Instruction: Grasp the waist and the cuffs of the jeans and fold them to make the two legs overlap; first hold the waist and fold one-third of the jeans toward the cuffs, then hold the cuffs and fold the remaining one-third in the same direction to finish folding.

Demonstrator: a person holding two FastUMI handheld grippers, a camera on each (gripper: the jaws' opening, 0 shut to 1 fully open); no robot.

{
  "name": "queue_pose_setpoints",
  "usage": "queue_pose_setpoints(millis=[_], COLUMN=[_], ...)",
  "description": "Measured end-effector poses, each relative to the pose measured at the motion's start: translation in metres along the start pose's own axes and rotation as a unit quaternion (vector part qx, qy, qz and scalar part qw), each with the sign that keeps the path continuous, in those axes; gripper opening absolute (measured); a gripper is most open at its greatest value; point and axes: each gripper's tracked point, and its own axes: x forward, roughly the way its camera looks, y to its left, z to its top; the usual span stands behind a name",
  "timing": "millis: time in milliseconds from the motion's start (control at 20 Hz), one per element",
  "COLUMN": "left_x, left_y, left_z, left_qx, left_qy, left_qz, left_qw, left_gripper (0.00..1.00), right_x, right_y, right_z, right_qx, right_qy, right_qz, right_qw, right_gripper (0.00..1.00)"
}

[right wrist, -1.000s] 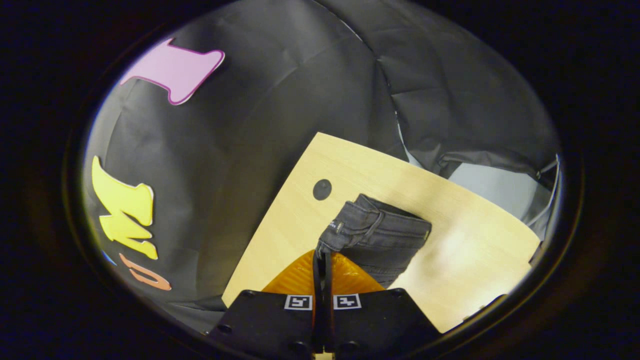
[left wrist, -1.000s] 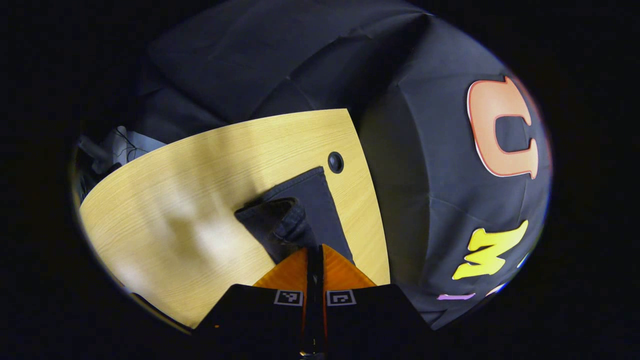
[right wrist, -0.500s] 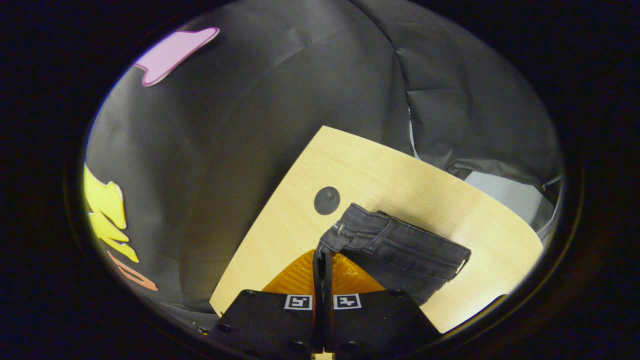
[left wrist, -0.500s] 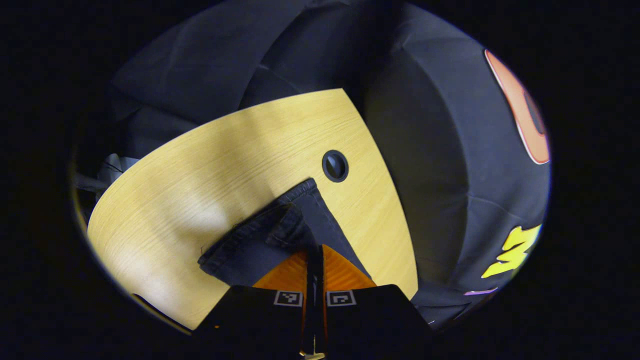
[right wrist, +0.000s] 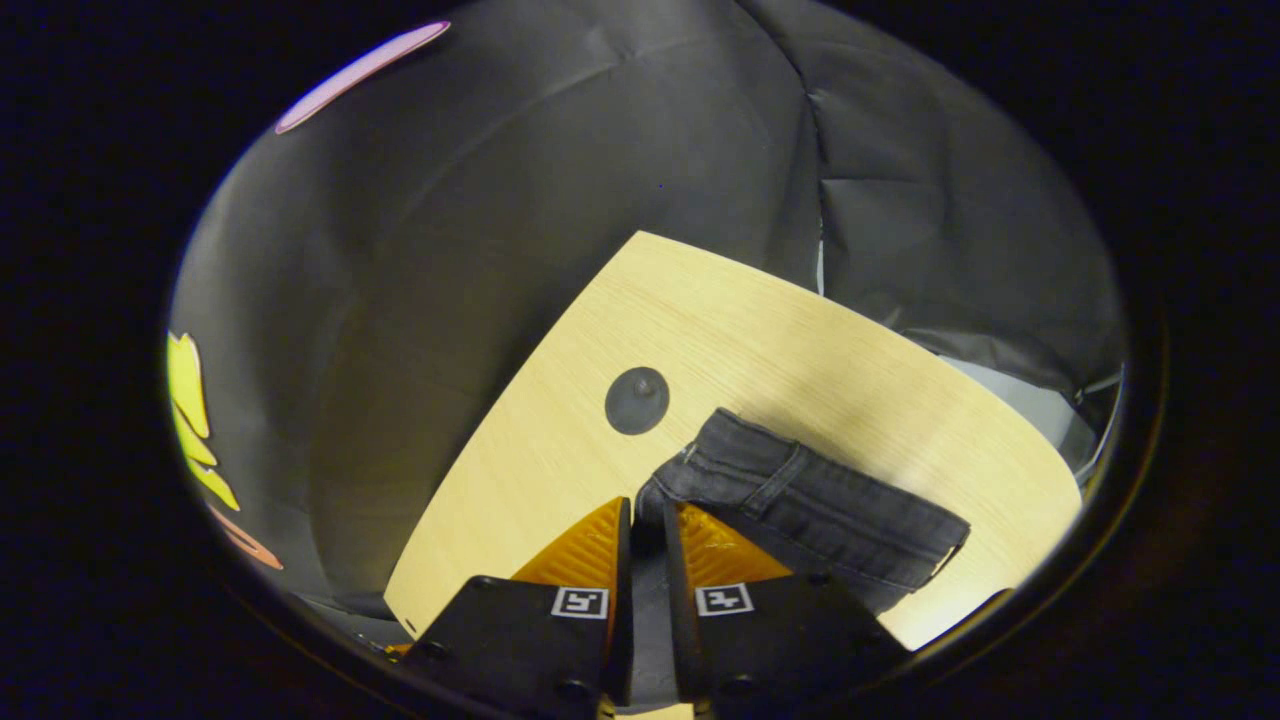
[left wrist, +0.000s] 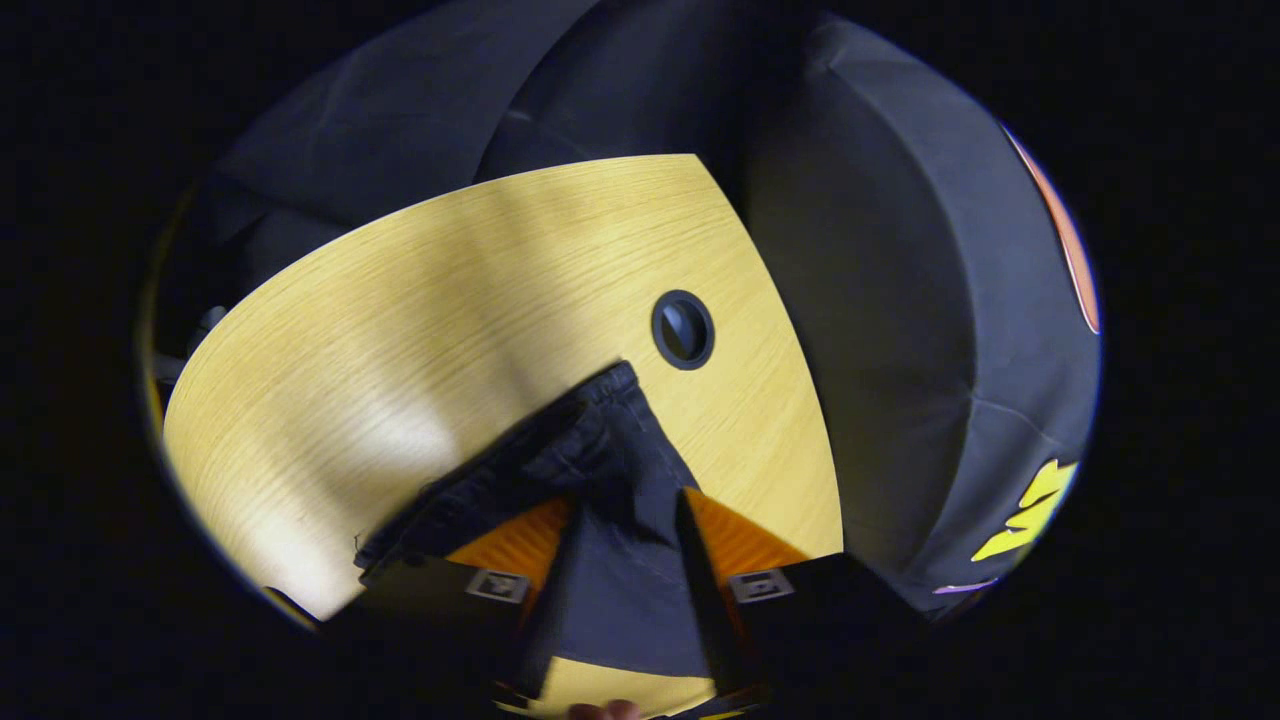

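Dark charcoal denim jeans [left wrist: 610, 470] lie folded on the pale wood-grain tabletop [left wrist: 400, 330], beside its round black grommet [left wrist: 683, 329]. Left gripper [left wrist: 628, 520] fingers spread, cloth loose between. Right gripper [right wrist: 646, 525] slightly parted; its view shows waistband seams and belt loop.

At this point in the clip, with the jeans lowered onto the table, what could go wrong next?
1. The left gripper stands open with denim between its fingers while the right gripper appears barely parted around the waistband; pulling away unevenly could drag the jeans askew.
2. The fabric looks bunched near the left gripper, so the fold may settle crooked.
3. The jeans lie close to the table's cable grommet and edge; a tug might slide them off.
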Motion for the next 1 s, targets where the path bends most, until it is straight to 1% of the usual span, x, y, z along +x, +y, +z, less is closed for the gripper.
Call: queue_pose_setpoints(millis=[50, 100, 150, 250, 400, 450, 500, 550, 600, 650, 700, 800, 850, 900, 1000], left_x=[-0.006, -0.009, -0.012, -0.026, -0.050, -0.064, -0.080, -0.096, -0.113, -0.135, -0.156, -0.198, -0.218, -0.233, -0.256], left_y=[0.003, 0.001, -0.007, -0.017, -0.034, -0.042, -0.054, -0.063, -0.074, -0.091, -0.107, -0.132, -0.140, -0.148, -0.152], left_z=[0.000, 0.001, 0.002, 0.000, -0.003, -0.004, -0.005, -0.010, -0.015, -0.021, -0.030, -0.055, -0.069, -0.083, -0.117], left_qx=[0.007, 0.009, 0.007, 0.005, 0.021, 0.038, 0.069, 0.105, 0.140, 0.183, 0.220, 0.292, 0.320, 0.339, 0.367], left_qy=[-0.005, -0.011, -0.015, -0.021, -0.043, -0.056, -0.078, -0.102, -0.130, -0.162, -0.193, -0.250, -0.276, -0.301, -0.329], left_qz=[0.009, 0.009, -0.001, -0.011, -0.028, -0.032, -0.038, -0.043, -0.051, -0.065, -0.076, -0.095, -0.098, -0.101, -0.107], left_qw=[1.000, 1.000, 1.000, 1.000, 0.998, 0.997, 0.994, 0.988, 0.980, 0.967, 0.953, 0.918, 0.901, 0.886, 0.864], left_gripper=[0.80, 1.00, 0.99, 0.98, 0.99, 0.99, 0.99, 0.99, 0.99, 0.99, 0.99, 0.99, 0.99, 0.99, 0.98], right_x=[-0.004, -0.007, -0.010, -0.023, -0.050, -0.063, -0.076, -0.092, -0.110, -0.134, -0.157, -0.212, -0.236, -0.259, -0.298], right_y=[0.005, 0.010, 0.016, 0.024, 0.029, 0.033, 0.038, 0.043, 0.047, 0.052, 0.058, 0.073, 0.075, 0.076, 0.072], right_z=[0.001, 0.004, 0.009, 0.013, 0.010, 0.007, 0.003, -0.002, -0.005, -0.011, -0.017, -0.033, -0.042, -0.050, -0.075], right_qx=[-0.001, -0.002, -0.004, -0.014, -0.055, -0.077, -0.105, -0.138, -0.174, -0.209, -0.242, -0.297, -0.318, -0.333, -0.356], right_qy=[-0.001, -0.008, -0.017, -0.030, -0.046, -0.052, -0.061, -0.074, -0.093, -0.114, -0.137, -0.189, -0.213, -0.234, -0.258], right_qz=[0.007, 0.016, 0.027, 0.042, 0.050, 0.052, 0.058, 0.065, 0.071, 0.079, 0.091, 0.119, 0.131, 0.141, 0.148], right_qw=[1.000, 1.000, 0.999, 0.999, 0.996, 0.994, 0.991, 0.985, 0.978, 0.968, 0.956, 0.928, 0.915, 0.903, 0.886], right_gripper=[0.20, 0.22, 0.29, 0.54, 0.79, 0.79, 0.82, 0.87, 0.92, 0.98, 0.98, 0.98, 0.92, 1.00, 0.98])
